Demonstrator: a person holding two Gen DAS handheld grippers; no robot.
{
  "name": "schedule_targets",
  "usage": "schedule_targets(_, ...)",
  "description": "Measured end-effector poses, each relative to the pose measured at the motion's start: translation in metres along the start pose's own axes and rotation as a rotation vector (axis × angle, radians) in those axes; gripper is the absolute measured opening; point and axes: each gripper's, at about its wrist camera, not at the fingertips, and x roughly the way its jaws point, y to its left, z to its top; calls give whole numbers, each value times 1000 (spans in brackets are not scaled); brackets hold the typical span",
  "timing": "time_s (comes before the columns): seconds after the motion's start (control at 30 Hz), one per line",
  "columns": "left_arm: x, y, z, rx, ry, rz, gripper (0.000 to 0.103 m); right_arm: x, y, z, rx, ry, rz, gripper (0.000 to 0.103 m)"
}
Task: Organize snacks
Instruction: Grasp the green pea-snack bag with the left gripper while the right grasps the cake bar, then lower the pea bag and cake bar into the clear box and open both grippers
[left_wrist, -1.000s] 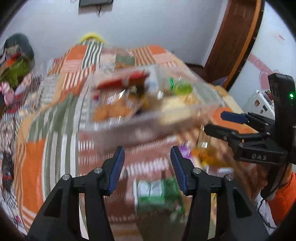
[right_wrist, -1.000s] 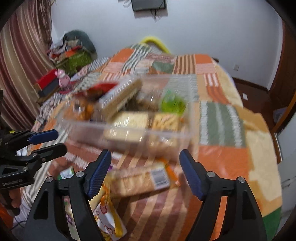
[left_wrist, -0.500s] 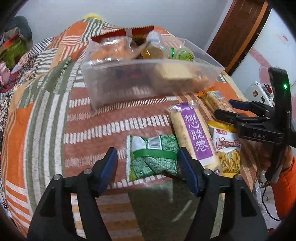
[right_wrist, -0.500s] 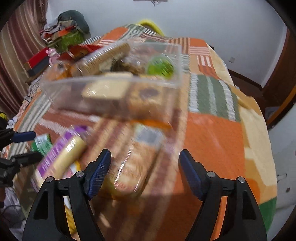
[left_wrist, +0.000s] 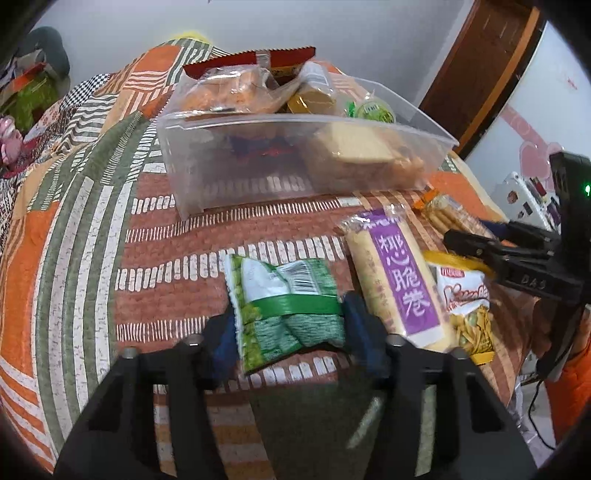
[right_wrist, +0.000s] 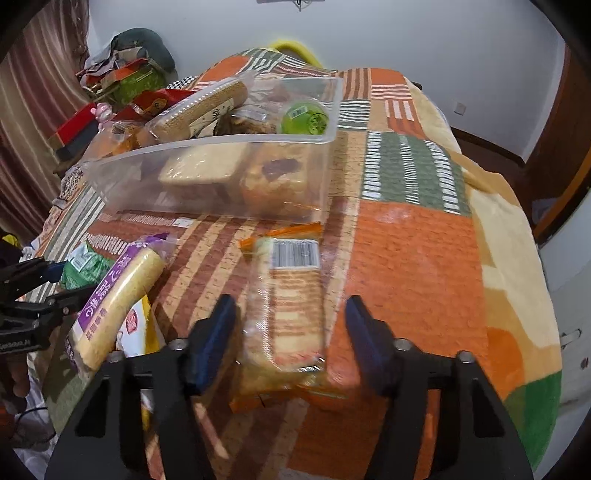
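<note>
On the bed (left_wrist: 92, 229), low in each frame, the green packet (left_wrist: 284, 306) is clamped by the just-closing left gripper (left_wrist: 290, 332), while the biscuit pack (right_wrist: 286, 314), long axis pointing up-frame towards the clear bin (right_wrist: 207, 184), is straddled by the closing right gripper (right_wrist: 291, 336), its jaws apart.

A: What fills most of the room?
B: A bed under a patchwork quilt (right_wrist: 413, 236) of orange, green and striped squares.

A: And the walls?
B: A plain pale wall (right_wrist: 369, 33) at the far end, with a small socket plate (right_wrist: 460, 108) low on the right.

A: Anything at the sides?
B: A dark brown wooden door (left_wrist: 484, 70) on the right. On the left, a striped reddish curtain (right_wrist: 26, 110) and, in the far corner, a heap of clothes and boxes (right_wrist: 129, 62).

A: The light?
B: Soft and even.
</note>
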Motion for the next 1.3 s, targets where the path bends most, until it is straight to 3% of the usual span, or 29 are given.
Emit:
schedule_targets(0.03,0,2,1,-5,-1,-3,46,1,2,1,-5,1,6,33)
schedule_targets(0.23,-9,5,5,-6,-27,-8,23,-7,10,0,-17,-42,9,32)
schedule_targets(0.83,-69,-32,48,75,-210,-33,22,-57,13,32,-16,-228,22,32)
schedule_targets(1.3,-52,-66,106,132,-269,-63,22,-55,26,71,4,-325,57,32)
